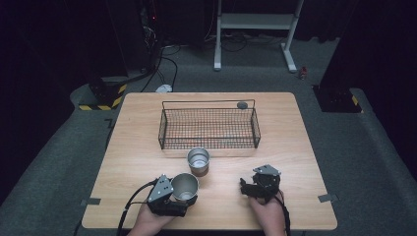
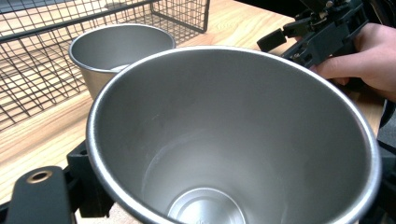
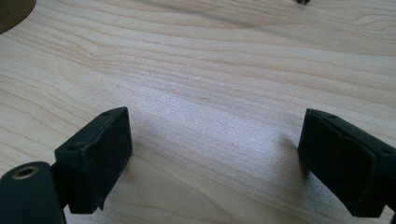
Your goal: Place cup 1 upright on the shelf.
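My left gripper (image 1: 179, 196) has its jaws clamped on the near cup (image 1: 185, 187), at the table's (image 1: 147, 147) front edge; the right gripper (image 1: 255, 187) rests apart, jaws spread over bare wood. Grasp made, I judge; lifting and placing remain, perhaps into the basket (image 1: 209, 129) or second cup (image 1: 198, 161). Held cup: brushed steel, tapered, empty, tilted.

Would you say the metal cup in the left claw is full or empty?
Empty: the left gripper view looks straight into the cup and shows its bare bottom.
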A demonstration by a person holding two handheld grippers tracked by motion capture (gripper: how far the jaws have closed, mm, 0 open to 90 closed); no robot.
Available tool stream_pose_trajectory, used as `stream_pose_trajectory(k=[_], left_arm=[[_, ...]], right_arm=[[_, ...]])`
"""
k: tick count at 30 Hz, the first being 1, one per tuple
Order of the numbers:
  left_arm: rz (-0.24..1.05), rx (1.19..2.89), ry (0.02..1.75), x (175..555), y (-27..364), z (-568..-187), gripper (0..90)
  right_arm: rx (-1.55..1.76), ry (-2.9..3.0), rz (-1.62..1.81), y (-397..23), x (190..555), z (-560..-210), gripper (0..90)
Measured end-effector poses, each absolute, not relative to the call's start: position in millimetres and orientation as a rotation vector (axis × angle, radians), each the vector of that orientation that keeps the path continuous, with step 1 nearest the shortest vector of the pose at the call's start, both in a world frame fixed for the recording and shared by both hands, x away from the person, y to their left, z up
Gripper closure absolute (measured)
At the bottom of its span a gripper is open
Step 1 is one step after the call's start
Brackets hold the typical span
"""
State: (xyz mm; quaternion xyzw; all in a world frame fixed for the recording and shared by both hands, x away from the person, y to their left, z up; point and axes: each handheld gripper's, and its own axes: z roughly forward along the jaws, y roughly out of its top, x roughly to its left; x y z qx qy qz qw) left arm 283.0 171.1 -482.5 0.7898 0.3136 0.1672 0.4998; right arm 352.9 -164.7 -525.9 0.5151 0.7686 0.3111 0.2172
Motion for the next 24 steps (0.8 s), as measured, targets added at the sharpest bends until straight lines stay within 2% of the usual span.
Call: stream_pose_trajectory(k=[24], left_arm=[[0.456, 1.867, 0.800, 286, 187, -476, 13.9]], right_arm=[[1.426, 2.129, 0.861, -165, 353, -526, 9.7]])
